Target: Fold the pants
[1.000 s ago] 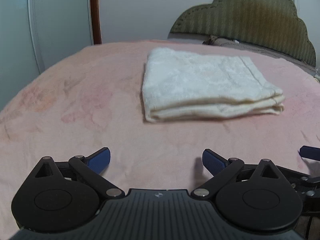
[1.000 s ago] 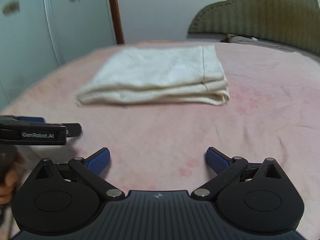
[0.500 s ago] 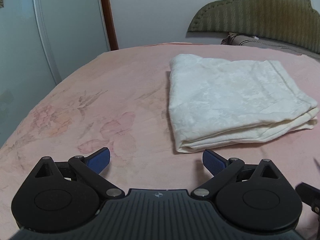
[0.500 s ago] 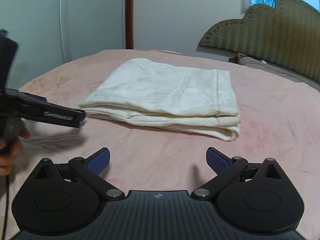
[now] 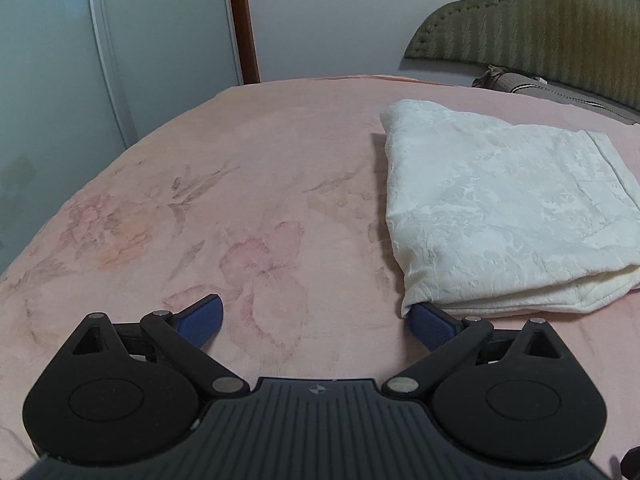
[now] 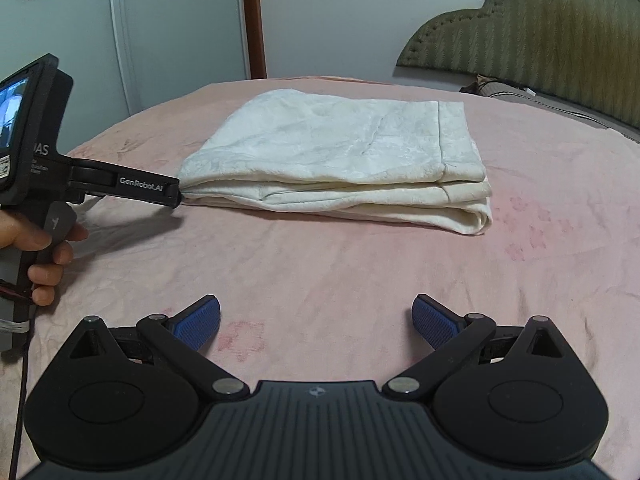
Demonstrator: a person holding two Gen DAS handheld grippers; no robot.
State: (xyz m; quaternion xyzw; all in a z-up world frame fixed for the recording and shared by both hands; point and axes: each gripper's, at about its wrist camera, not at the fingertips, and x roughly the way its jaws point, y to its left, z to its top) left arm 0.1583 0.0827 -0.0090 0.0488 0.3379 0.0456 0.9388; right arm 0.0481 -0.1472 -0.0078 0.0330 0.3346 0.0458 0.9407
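The cream white pants lie folded in a thick rectangle on the pink bed cover; they also show in the right wrist view. My left gripper is open, its right fingertip touching the near left corner of the folded stack. From the right wrist view the left gripper's finger reaches that same corner. My right gripper is open and empty, low over the bed, a short way in front of the pants.
The pink floral bed cover spreads to the left of the pants. A green padded headboard and a grey pillow stand at the back right. Pale wardrobe doors stand behind the bed's left edge.
My left gripper has moved forward to the pants' near left corner, its right fingertip now touching it. My right gripper has drawn slightly closer. The pants have not moved.
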